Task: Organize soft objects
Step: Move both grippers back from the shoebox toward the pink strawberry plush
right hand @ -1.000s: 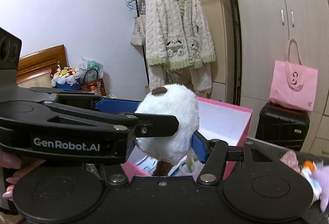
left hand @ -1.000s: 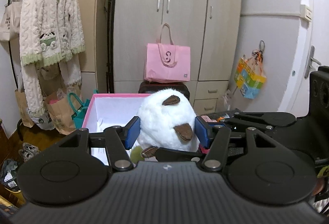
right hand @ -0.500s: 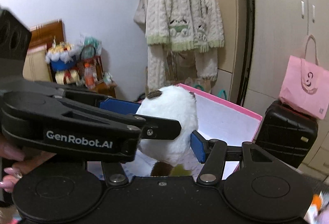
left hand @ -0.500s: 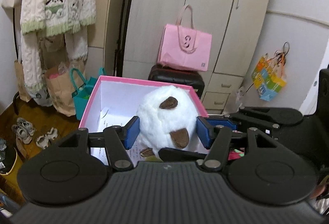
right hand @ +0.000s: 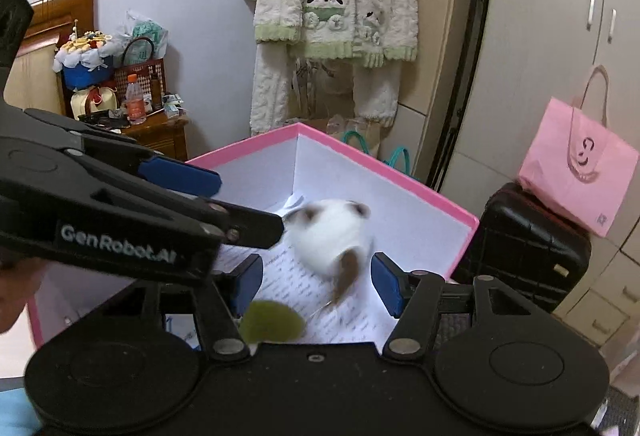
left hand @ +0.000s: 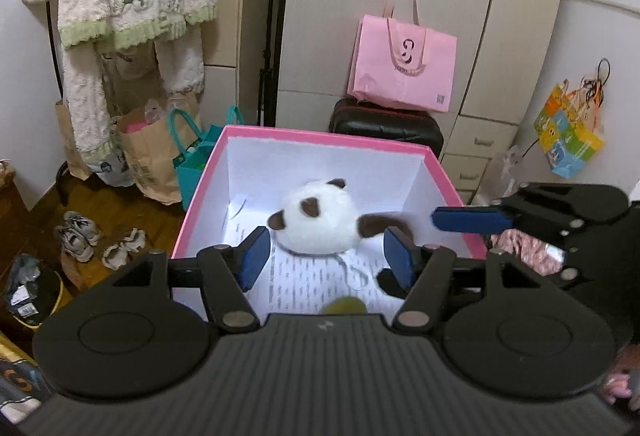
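Note:
A white plush toy [left hand: 318, 222] with brown patches lies blurred inside the pink box [left hand: 320, 137], on printed paper; it also shows in the right wrist view [right hand: 330, 236]. My left gripper [left hand: 326, 258] is open above the box, clear of the toy. My right gripper [right hand: 314, 284] is open too, over the box [right hand: 420, 177] from the right; its blue pad shows in the left wrist view [left hand: 472, 220]. A green soft object [right hand: 272, 322] lies at the box's near side.
A black suitcase [left hand: 386, 121] with a pink bag [left hand: 402, 69] stands behind the box by the wardrobe. Paper and teal bags [left hand: 156, 151] and shoes [left hand: 80, 236] are on the floor at left. Clothes hang on a rack [right hand: 336, 15]. A pink plush [left hand: 524, 250] lies at right.
Both grippers held the white plush between them above the box. They have opened and the plush has dropped into the box.

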